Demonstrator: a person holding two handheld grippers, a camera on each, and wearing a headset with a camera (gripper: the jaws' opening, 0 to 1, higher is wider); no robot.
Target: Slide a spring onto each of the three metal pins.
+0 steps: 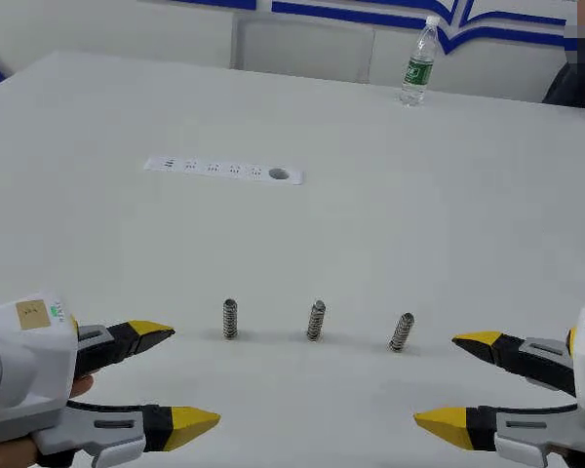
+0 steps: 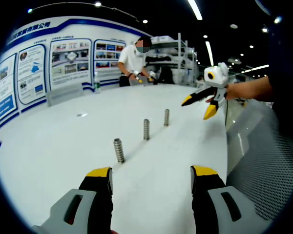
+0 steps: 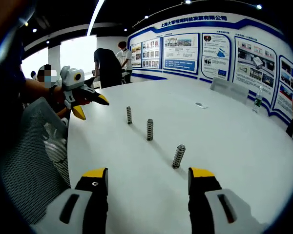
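Three metal pins stand in a row on the white table, each with a spring around it: the left one (image 1: 230,318), the middle one (image 1: 316,320) and the right one (image 1: 402,331), which leans a little. My left gripper (image 1: 180,378) hovers open at the lower left, apart from the left pin (image 2: 119,150). My right gripper (image 1: 456,382) hovers open at the lower right, close to the right pin (image 3: 178,156). Nothing is between either pair of yellow-tipped jaws. The other gripper appears across the row in each gripper view.
A white power strip (image 1: 224,170) lies flat farther back on the table (image 1: 448,214). A water bottle (image 1: 419,61) stands at the far edge. People stand beyond the table in the gripper views. A mesh chair back (image 3: 34,161) is beside the near edge.
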